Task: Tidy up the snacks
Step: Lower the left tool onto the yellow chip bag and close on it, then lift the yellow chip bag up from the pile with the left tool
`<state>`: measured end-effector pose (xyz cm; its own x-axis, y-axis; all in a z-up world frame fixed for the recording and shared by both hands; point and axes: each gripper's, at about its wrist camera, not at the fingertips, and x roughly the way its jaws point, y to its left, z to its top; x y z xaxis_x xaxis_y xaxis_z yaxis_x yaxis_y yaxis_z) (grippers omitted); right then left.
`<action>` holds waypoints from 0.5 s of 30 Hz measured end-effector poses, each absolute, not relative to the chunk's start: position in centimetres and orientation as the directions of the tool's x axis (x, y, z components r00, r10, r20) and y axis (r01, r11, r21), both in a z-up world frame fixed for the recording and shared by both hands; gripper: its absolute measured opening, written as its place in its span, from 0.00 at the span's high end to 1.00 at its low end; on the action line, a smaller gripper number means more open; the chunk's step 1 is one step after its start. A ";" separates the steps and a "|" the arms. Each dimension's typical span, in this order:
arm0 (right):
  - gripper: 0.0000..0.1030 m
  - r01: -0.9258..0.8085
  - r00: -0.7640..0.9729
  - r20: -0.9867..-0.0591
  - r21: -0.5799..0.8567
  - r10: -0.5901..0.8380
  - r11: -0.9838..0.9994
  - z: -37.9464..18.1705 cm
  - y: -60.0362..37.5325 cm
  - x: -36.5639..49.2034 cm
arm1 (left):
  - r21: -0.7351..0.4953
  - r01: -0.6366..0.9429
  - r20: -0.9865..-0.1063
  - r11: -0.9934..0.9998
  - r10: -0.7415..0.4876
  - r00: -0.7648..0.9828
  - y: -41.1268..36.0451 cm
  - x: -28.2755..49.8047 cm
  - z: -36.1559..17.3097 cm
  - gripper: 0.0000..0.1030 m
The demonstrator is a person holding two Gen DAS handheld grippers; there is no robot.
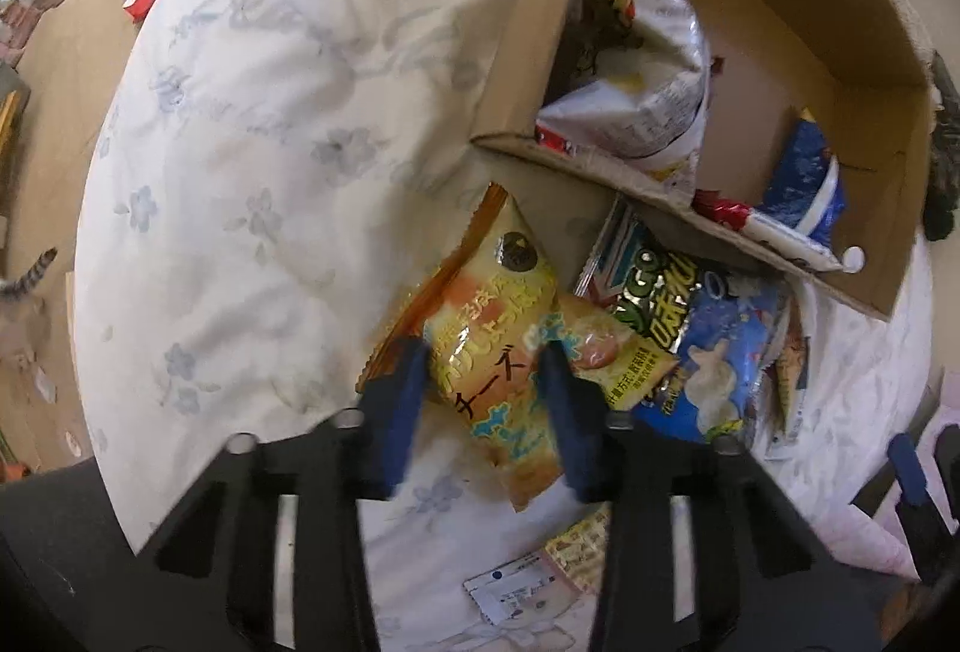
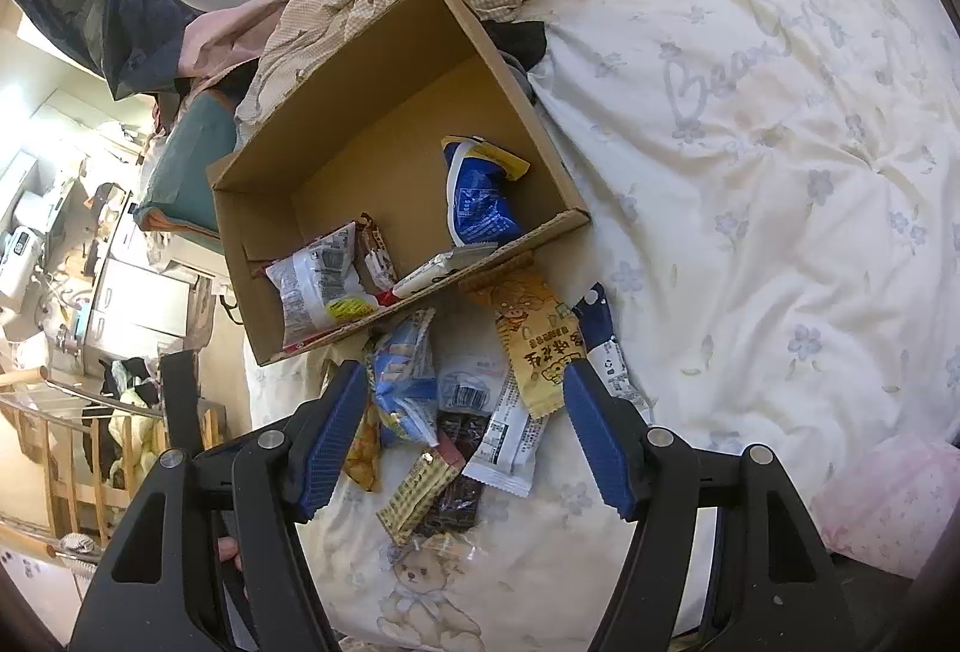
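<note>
Snack bag [image 1: 498,328], orange w/ cheese print, lies on the bed sheet [image 1: 252,160] by the box's [image 1: 540,22] near corner, pinched by the left claw [image 1: 485,352]; lift slow, drop it in the box; right claw [image 2: 465,400] hangs open.

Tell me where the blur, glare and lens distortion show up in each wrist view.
Left wrist view: motion blur smears the left gripper pads and the orange snack bag; black fisheye corners.
Right wrist view: sharp on the right gripper and cardboard box; the room at the left edge is overexposed; the bedsheet bows.
</note>
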<state>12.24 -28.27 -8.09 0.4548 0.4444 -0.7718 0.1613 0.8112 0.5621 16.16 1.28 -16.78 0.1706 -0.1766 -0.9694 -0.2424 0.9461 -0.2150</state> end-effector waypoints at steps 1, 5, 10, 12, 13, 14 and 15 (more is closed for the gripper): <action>0.32 0.163 0.455 -0.771 0.564 0.446 0.809 -8.1 -28.2 12.3 | -0.223 -0.237 -0.968 0.945 -0.186 0.170 1.4 16.0 -16.5 0.78; 0.32 0.156 0.453 -0.767 0.569 0.454 0.807 -8.0 -27.8 12.4 | -0.249 -0.232 -0.962 0.940 -0.213 0.169 2.6 15.2 -15.7 0.85; 0.32 0.133 0.453 -0.760 0.573 0.465 0.809 -7.7 -27.3 12.3 | -0.259 -0.210 -0.958 0.943 -0.222 0.182 4.4 14.1 -13.8 0.92; 0.32 0.128 0.451 -0.759 0.575 0.469 0.808 -7.7 -27.2 12.3 | -0.252 -0.177 -0.958 0.951 -0.220 0.185 4.7 13.6 -12.9 0.93; 0.32 0.128 0.449 -0.760 0.575 0.470 0.808 -7.7 -27.2 12.3 | -0.247 -0.149 -0.959 0.957 -0.219 0.180 5.2 14.3 -12.6 0.93; 0.32 0.128 0.446 -0.761 0.575 0.471 0.808 -7.8 -27.1 12.3 | -0.240 -0.132 -0.960 0.962 -0.215 0.179 5.0 14.5 -12.2 0.94; 0.32 0.128 0.443 -0.761 0.576 0.473 0.807 -7.8 -27.1 12.3 | -0.233 -0.128 -0.961 0.964 -0.207 0.185 5.0 14.3 -12.0 0.94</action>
